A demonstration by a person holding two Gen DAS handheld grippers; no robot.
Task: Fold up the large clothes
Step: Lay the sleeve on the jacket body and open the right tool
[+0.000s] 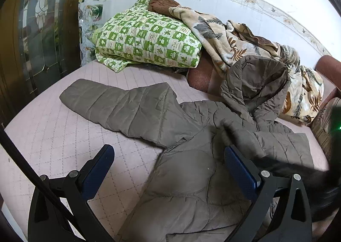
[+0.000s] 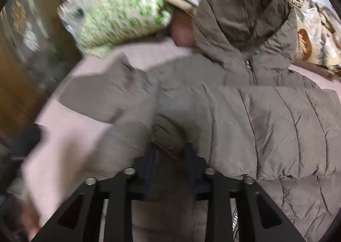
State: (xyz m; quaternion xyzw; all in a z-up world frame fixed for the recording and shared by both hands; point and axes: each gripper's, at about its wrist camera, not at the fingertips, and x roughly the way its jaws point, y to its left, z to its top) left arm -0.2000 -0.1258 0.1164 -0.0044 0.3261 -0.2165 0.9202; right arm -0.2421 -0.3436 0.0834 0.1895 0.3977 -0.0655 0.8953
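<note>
On the pink quilted bed (image 1: 53, 135), the left gripper (image 1: 169, 163) gapes wide over the brown puffer jacket (image 1: 191, 178), while the right gripper (image 2: 169, 152), jaws narrow, has a jacket fold between its fingers.

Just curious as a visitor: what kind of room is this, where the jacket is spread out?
Most likely a bedroom at home: the jacket lies on a quilted pink bed cover, with a green patterned pillow and a crumpled floral blanket heaped by the wall.

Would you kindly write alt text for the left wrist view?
A grey-brown quilted hooded jacket lies spread on a pink quilted bed, one sleeve stretched left. The open left gripper hovers over it; a green checked pillow sits behind.
</note>
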